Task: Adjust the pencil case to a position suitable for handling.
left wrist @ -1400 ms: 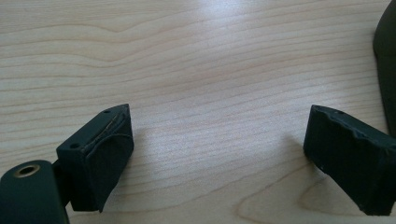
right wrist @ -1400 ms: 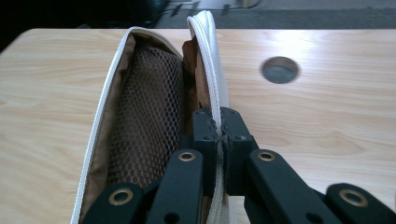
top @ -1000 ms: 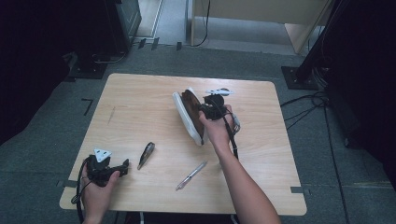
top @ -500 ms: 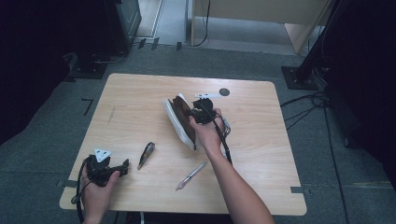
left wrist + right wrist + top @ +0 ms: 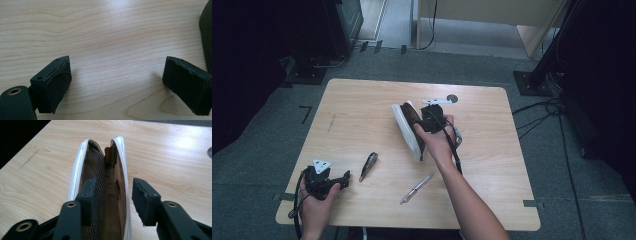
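So the right gripper has just been opening its jaws: one sits inside the unzipped white pencil case and the other outside its right wall, no longer pinching it, with the case on its edge mid-table. It looks like a light, floppy fabric pouch with a mesh lining, so I'd grab it by the stiffer zipper rim rather than the saggy middle. Count-wise: one case, one silver pen, one dark pen-like thing, and the left gripper sits spread wide and empty near the front left corner.
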